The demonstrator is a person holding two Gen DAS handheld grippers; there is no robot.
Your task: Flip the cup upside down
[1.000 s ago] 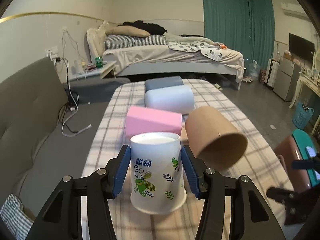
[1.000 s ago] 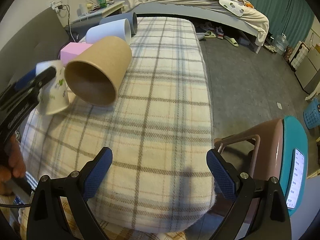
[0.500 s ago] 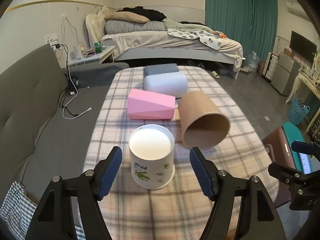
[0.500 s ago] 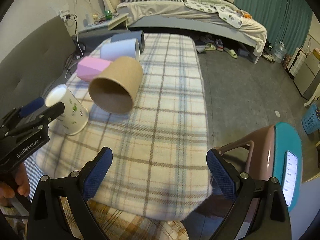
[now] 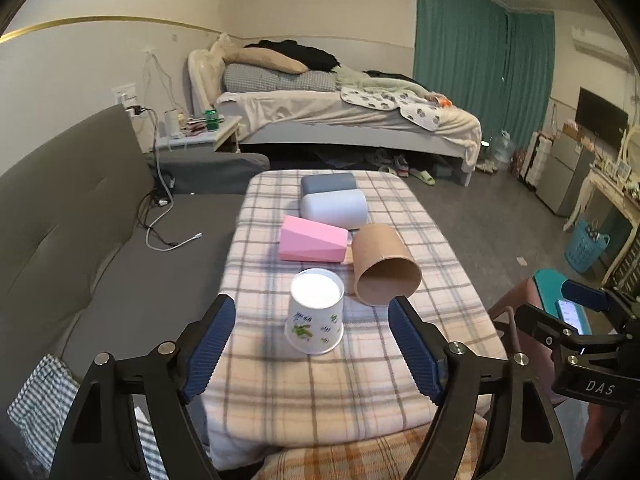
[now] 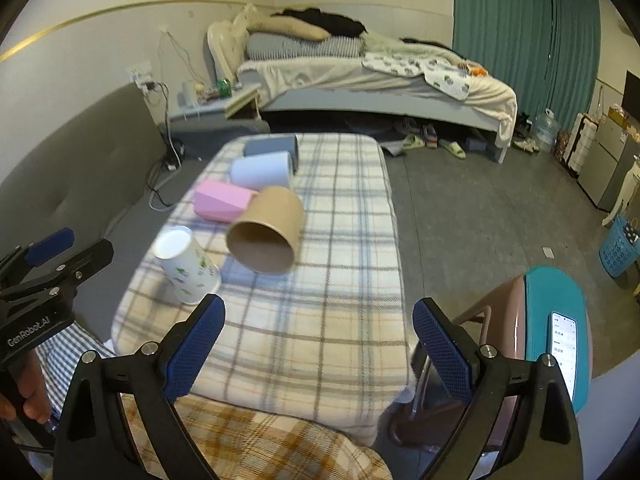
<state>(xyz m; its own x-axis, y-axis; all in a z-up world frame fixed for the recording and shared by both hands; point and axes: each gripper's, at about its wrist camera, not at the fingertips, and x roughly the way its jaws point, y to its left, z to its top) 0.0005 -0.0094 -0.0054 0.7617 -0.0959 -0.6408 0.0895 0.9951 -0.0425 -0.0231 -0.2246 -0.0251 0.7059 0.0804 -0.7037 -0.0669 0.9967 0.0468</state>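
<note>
A white paper cup (image 5: 316, 318) with green leaf print stands upside down, base up, on the plaid-covered table (image 5: 360, 392). It also shows in the right wrist view (image 6: 186, 266). My left gripper (image 5: 312, 354) is open and empty, drawn back toward me, with the cup beyond and between its fingers, apart from them. My right gripper (image 6: 318, 344) is open and empty over the table's near edge, to the right of the cup.
A brown cardboard tube (image 5: 384, 270) lies on its side just right of the cup. Behind it lie a pink wedge block (image 5: 310, 240), a pale blue cylinder (image 5: 334, 210) and a grey one (image 5: 328, 184). A grey sofa (image 5: 68, 232) is left; a chair with a phone (image 6: 556, 320) right.
My left gripper let go of the cup, opened wide and pulled back toward me. The cup stays upside down on the table. My right gripper rose and drew back.
</note>
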